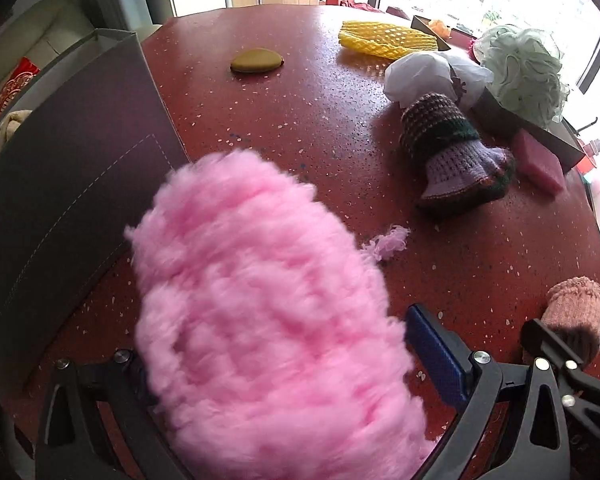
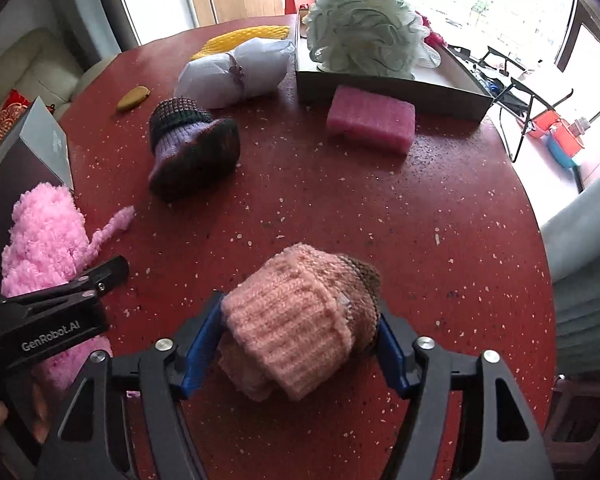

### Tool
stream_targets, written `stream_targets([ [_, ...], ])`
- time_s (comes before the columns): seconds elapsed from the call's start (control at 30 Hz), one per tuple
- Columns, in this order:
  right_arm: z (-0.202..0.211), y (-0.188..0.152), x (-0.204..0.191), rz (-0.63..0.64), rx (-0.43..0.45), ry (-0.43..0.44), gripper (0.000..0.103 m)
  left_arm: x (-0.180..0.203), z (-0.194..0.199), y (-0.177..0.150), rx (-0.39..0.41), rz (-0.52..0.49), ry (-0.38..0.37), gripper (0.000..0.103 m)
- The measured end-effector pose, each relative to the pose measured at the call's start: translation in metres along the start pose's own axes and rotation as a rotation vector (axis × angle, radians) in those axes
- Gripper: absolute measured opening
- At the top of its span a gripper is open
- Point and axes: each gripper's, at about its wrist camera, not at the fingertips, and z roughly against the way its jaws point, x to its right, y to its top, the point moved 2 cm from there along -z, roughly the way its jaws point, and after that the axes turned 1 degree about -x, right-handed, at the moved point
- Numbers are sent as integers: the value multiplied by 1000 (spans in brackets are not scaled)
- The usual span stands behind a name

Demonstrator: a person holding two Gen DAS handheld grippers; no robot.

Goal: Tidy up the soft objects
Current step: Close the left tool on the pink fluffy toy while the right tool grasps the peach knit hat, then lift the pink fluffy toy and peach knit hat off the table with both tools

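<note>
My left gripper (image 1: 276, 364) is shut on a fluffy pink yarn skein (image 1: 260, 312), held above the red table beside a grey box (image 1: 68, 168) at the left. The skein also shows in the right wrist view (image 2: 44, 236), with a loose yarn tail (image 2: 112, 224) on the table. My right gripper (image 2: 300, 340) is shut on a rolled peach knit sock (image 2: 296, 320) just over the table's near edge; the sock shows in the left wrist view (image 1: 572, 316). A dark striped knit sock (image 2: 192, 148) lies mid-table.
A pink sponge (image 2: 372, 120) lies before a cardboard tray (image 2: 392, 88) holding a pale green bath pouf (image 2: 364, 24). A white tied cloth bundle (image 2: 232, 72), yellow foam net (image 1: 384, 38) and mustard pad (image 1: 256, 60) lie at the far side of the red table (image 2: 340, 208).
</note>
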Motion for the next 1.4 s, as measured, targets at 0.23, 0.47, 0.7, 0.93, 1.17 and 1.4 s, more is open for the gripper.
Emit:
stream_targets([
  [0.23, -9, 1, -15, 51, 11, -74, 84, 3, 1, -7, 11, 5, 1, 102],
  [0.47, -20, 7, -7, 40, -7, -66, 95, -9, 12, -13, 47, 24, 1, 102],
  [0.7, -45, 6, 7, 27, -37, -23, 103, -34, 23, -9, 9, 119, -68, 102],
  [0.93, -65, 6, 11, 28, 8, -24, 103, -26, 14, -6, -35, 100, -27, 102],
  [1.17, -71, 8, 12, 29, 5, -23, 103, -4, 13, -17, 7, 45, 24, 102],
  [1.4, -76, 7, 14, 35, 2, -22, 103, -5, 20, -29, 30, 51, 25, 102],
])
